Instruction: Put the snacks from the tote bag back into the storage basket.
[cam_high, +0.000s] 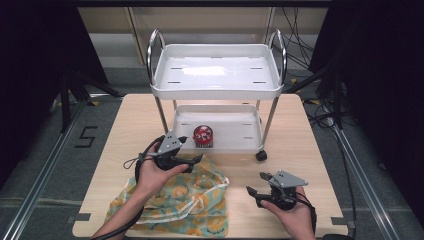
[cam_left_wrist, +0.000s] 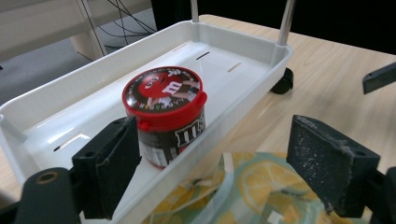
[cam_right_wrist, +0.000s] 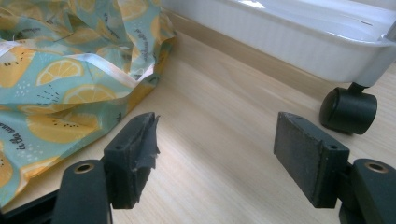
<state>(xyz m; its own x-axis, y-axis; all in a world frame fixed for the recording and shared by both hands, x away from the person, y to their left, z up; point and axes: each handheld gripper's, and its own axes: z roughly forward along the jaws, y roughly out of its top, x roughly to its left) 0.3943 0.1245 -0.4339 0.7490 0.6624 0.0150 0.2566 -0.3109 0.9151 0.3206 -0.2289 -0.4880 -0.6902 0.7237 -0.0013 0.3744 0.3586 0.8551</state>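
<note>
On the table (cam_high: 300, 150), in the high view, I am holding the left gripper (cam_high: 192, 150) over the bag (cam_high: 185, 202), aimed at the jar (cam_high: 203, 135) on the cart's lower tray (cam_high: 235, 145). The jar is sitting upright near the tray's front wall. The right gripper (cam_high: 257, 184) is resting low on bare wood, well apart from the bag and near the caster (cam_high: 261, 155).

In the left gripper view, I am seeing the left gripper (cam_left_wrist: 215, 163) standing wide, holding nothing. The jar (cam_left_wrist: 164, 114) is lying beyond the near pad, inside the tray (cam_left_wrist: 243, 60), not between the jaws. The tray wall is running between the gripper and the jar, and the bag (cam_left_wrist: 252, 186) is bunching just under the jaws.

In the right gripper view, the right gripper (cam_right_wrist: 215, 149) is also spread wide and empty, with the bag (cam_right_wrist: 70, 70) to one side and the caster (cam_right_wrist: 348, 109) to the other.

Risks, as I am judging them: a level approach would be striking the tray wall and rolling the cart; a jaw could be snagging the bag's loose handle; an off-centre close could be tipping the jar.

Room: the upper shelf (cam_high: 217, 75) is limiting headroom above the jar, so a low, slanted entry over the wall looks safest. The tray is lying open to the jar's right.
</note>
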